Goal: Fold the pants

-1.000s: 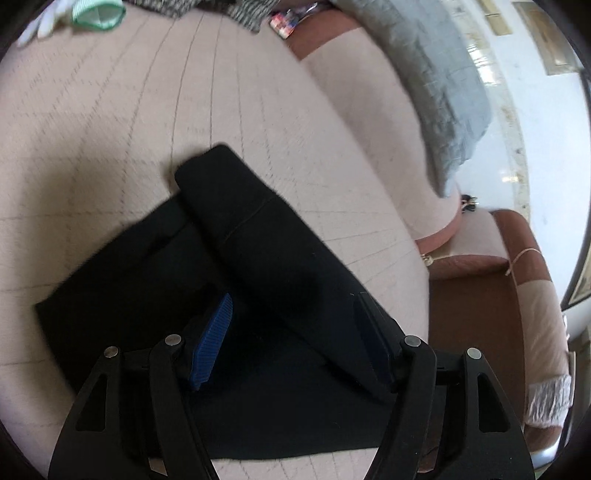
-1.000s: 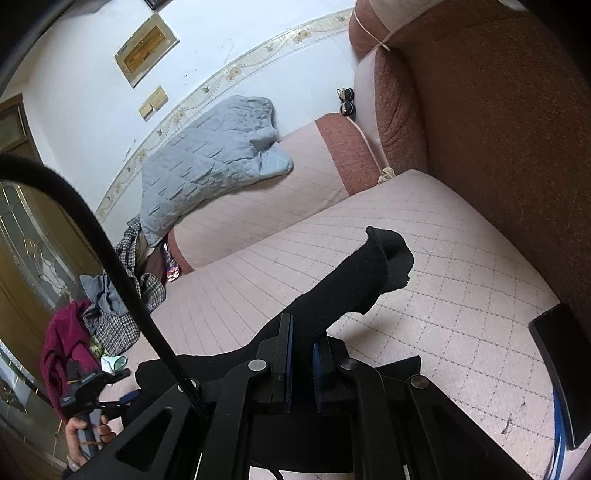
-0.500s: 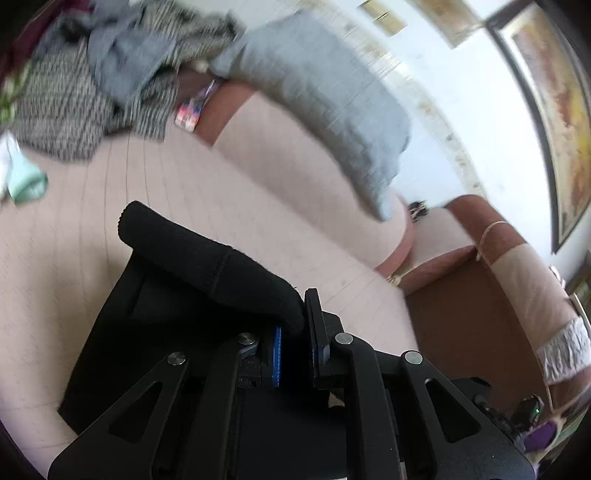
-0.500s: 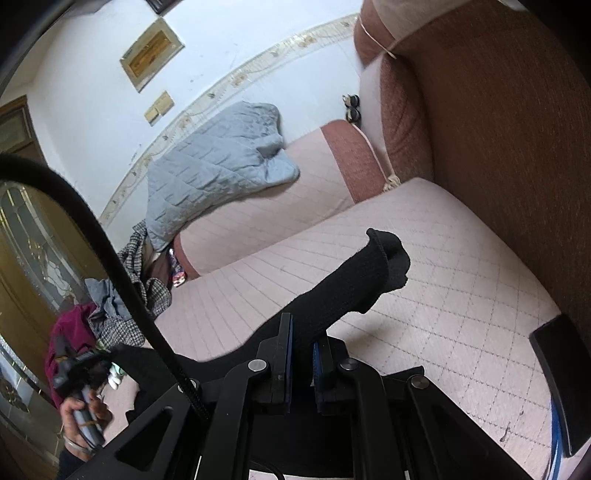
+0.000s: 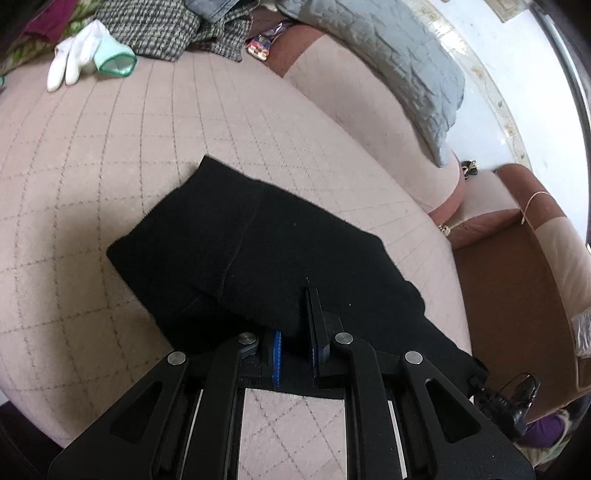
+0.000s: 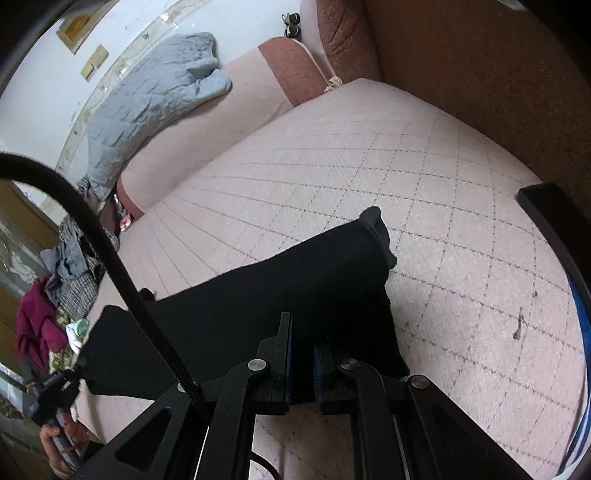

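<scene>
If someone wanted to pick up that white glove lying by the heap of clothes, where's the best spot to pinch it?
Probably the green-edged cuff of the white glove. It stands open and raised off the sofa cushion, so one of the jaws can slip inside, coming from the cushion's open side. The fingers lie flat, and the checked clothes crowd the far side.
</scene>
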A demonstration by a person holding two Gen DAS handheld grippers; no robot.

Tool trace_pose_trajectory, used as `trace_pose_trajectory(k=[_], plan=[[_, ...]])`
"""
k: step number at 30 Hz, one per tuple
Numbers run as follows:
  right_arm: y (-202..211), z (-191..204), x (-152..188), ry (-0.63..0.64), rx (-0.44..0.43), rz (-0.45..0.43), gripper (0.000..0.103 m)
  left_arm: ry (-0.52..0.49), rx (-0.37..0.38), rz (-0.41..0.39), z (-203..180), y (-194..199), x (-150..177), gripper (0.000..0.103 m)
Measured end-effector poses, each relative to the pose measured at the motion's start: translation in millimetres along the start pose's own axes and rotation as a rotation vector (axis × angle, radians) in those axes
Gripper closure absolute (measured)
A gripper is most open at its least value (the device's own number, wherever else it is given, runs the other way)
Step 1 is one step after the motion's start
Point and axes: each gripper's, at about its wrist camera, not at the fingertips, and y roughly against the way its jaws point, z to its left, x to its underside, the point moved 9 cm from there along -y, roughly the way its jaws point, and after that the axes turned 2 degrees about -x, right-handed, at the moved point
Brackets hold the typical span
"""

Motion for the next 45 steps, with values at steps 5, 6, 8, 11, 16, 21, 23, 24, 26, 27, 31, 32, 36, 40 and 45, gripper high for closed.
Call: trace_pose_trajectory(k=[5, 6, 8, 11, 16, 21, 23, 24, 26, 27, 31, 32, 36, 40, 45], plan=[[8, 1, -6, 0.016, 0.008, -0.031, 0.095, -0.060, -0.017, -0.038, -13, 11, 15, 0.093], [8, -5, -6, 0.011, 0.011, -0.030, 0.095, -0.058, -0.023, -0.035, -13, 11, 20, 0.093], [12, -9, -6, -0.016, 0.010, -0.036, 0.095, -0.055, -0.016, -0.040, -12, 15, 25, 0.093], [17, -7, -6, -0.001, 0.003, -0.046, 0.095, -0.068, -0.050, -0.008, -6, 6, 31, 0.093], [-5, -19, 4, -0.037, 0.058, 0.037, 0.090, 0.072, -0.026, 0.077, 14, -3, 34, 0.085], [22, -7, -6, 0.078, 0.207, -0.033, 0.076, 0.046, -0.110, 0.027, 20, 25, 24, 0.084], [34, 5, -11, 0.125, 0.224, -0.065, 0.076, 0.016, -0.157, -0.019, 20, 39, 18, 0.084], [39, 17, -15, 0.152, 0.209, -0.085, 0.076, -0.011, -0.206, -0.063, 20, 50, 12, 0.084], [40, 38, -19, 0.184, 0.140, -0.095, 0.072, -0.043, -0.237, -0.119, 17, 64, 2, 0.084], [35, 56, -21, 0.202, 0.090, -0.092, 0.068, -0.046, -0.235, -0.129, 16, 66, -1, 0.084], [-8, 123, -21, 0.300, -0.060, -0.046, 0.061, -0.052, -0.199, -0.110, 2, 57, -15, 0.084], [-20, 135, -19, 0.320, -0.080, -0.030, 0.061, -0.059, -0.190, -0.102, -3, 52, -18, 0.084], [-88, 190, -11, 0.383, -0.170, 0.100, 0.060, -0.087, -0.176, -0.065, -21, 23, -27, 0.084], [-151, 221, -4, 0.432, -0.156, 0.208, 0.057, -0.109, -0.198, -0.011, -21, -12, -22, 0.084], [-177, 231, 20, 0.496, -0.185, 0.273, 0.090, -0.096, -0.222, 0.008, 2, -24, -9, 0.084]])
